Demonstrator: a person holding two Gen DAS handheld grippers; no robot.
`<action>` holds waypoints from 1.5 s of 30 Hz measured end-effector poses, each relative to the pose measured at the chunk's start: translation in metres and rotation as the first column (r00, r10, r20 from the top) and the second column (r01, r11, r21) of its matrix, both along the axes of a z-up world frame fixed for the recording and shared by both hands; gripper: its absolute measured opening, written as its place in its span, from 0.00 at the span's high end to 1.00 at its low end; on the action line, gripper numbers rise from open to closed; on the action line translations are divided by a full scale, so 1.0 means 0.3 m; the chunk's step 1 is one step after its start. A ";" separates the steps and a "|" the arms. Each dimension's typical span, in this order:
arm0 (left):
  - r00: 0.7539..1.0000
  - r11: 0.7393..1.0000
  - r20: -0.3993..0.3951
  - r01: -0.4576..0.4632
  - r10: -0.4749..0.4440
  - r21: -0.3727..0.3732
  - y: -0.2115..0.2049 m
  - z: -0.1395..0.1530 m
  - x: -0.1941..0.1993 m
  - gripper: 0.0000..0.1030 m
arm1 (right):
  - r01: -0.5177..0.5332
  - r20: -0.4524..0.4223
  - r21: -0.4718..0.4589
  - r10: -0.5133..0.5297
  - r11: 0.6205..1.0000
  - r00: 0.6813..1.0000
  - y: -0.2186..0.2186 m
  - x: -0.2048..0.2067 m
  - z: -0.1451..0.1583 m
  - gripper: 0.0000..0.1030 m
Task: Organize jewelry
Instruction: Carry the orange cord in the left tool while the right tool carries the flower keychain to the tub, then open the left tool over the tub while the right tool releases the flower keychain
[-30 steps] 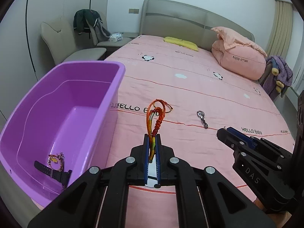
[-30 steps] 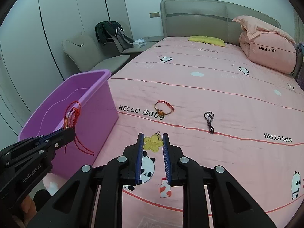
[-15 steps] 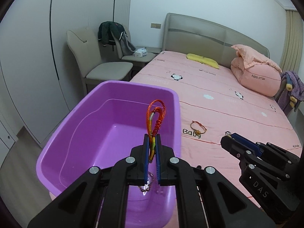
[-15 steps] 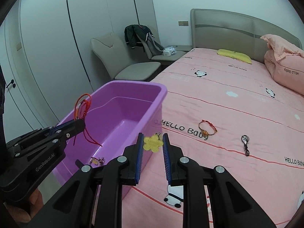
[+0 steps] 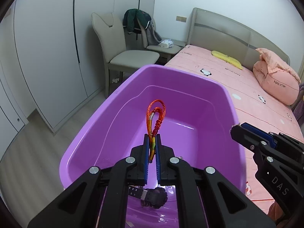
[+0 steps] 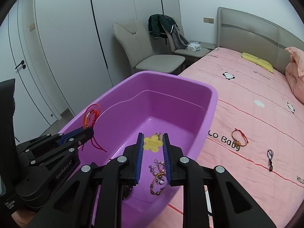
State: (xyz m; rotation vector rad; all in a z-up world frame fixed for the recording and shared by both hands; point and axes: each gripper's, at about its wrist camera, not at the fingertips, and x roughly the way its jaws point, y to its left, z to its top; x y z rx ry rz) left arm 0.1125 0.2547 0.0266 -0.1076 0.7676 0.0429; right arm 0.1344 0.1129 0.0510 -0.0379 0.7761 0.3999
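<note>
Left gripper fingers pinch red cord; right gripper fingers clamp yellow tag.

A red string bracelet is sticking up over the purple tub. A yellow flower tag is hanging above it too. A bead bracelet and a black watch are lying inside. A red bracelet and a small clip are lying on the pink bed.
</note>
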 end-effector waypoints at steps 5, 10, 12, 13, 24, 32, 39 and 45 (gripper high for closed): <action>0.999 1.000 -0.037 -0.017 0.017 -0.007 0.041 -0.051 0.035 0.94 | -0.021 -0.047 -0.022 0.020 1.000 0.999 0.060 0.053 -0.056 0.81; 0.997 0.999 -0.071 -0.031 0.031 -0.006 0.067 -0.089 0.066 0.94 | -0.034 -0.091 -0.052 0.029 0.998 0.995 0.096 0.093 -0.109 0.81; 0.995 0.999 -0.092 -0.036 0.034 -0.019 0.075 -0.104 0.073 0.94 | -0.035 -0.109 -0.062 0.028 0.997 0.994 0.103 0.102 -0.123 0.81; 0.994 0.999 -0.104 -0.038 0.035 -0.029 0.082 -0.112 0.075 0.94 | -0.036 -0.121 -0.067 0.028 0.997 0.992 0.107 0.109 -0.132 0.81; 0.980 0.998 -0.196 -0.044 0.034 -0.045 0.090 -0.136 0.116 0.93 | -0.025 -0.166 -0.087 0.011 0.996 0.986 0.110 0.127 -0.160 0.81; 0.987 0.995 -0.133 -0.093 0.087 -0.038 0.109 -0.089 0.076 0.22 | -0.003 -0.123 -0.081 -0.007 0.997 0.992 0.086 0.113 -0.111 0.46; 0.987 0.990 -0.100 -0.131 0.127 -0.041 0.121 -0.045 0.041 0.21 | 0.003 -0.117 -0.055 -0.009 0.998 0.993 0.056 0.093 -0.082 0.44; 0.985 0.990 -0.108 -0.136 0.132 -0.034 0.108 -0.031 0.013 0.21 | 0.002 -0.108 -0.036 -0.006 0.999 0.994 0.033 0.075 -0.056 0.44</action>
